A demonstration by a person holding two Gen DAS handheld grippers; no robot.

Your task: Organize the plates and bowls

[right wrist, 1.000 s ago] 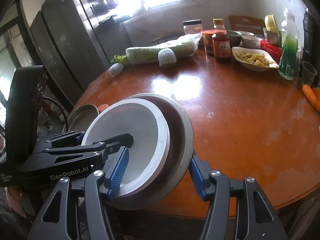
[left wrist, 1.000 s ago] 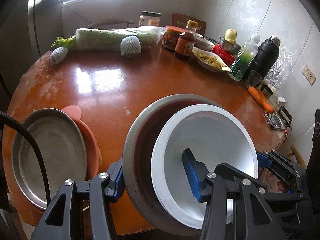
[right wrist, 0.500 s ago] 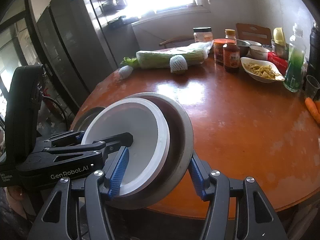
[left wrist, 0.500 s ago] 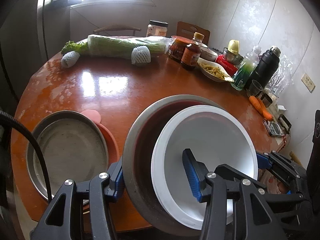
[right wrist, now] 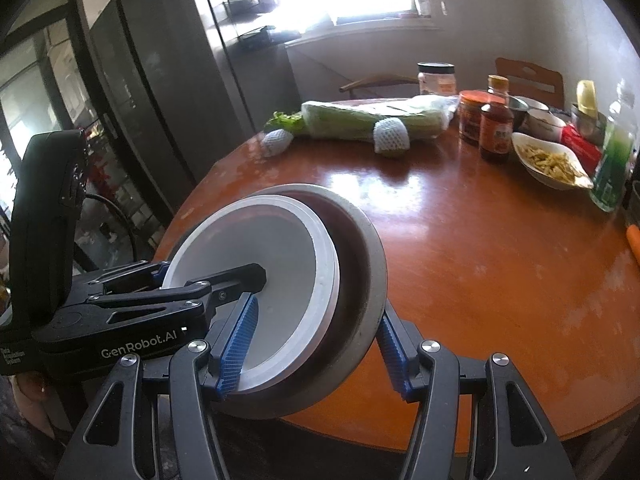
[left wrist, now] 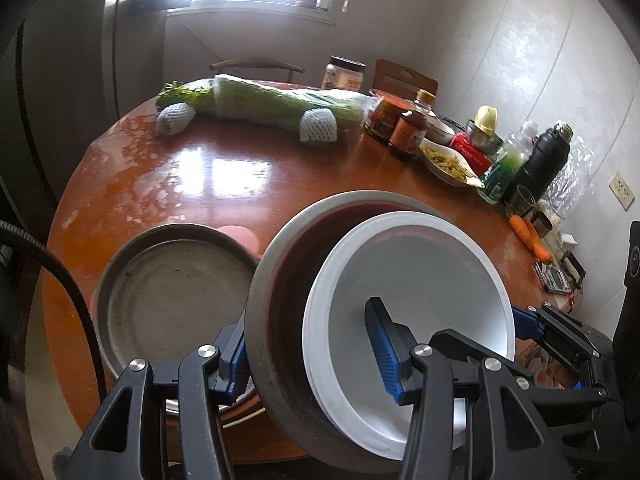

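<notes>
Holding the stacked bowls (left wrist: 360, 320) above the table (left wrist: 240, 176) with both grippers.
Your left gripper (left wrist: 308, 356) and right gripper (right wrist: 316, 344) each clamp the stack's rim; a metal plate (left wrist: 172, 300) sits just beside it.

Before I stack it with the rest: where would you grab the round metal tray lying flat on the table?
By the raised rim of the round metal tray on its near side, one finger inside and one outside; it lies flat on a pink plate, leaving only the rim to grip.
</notes>
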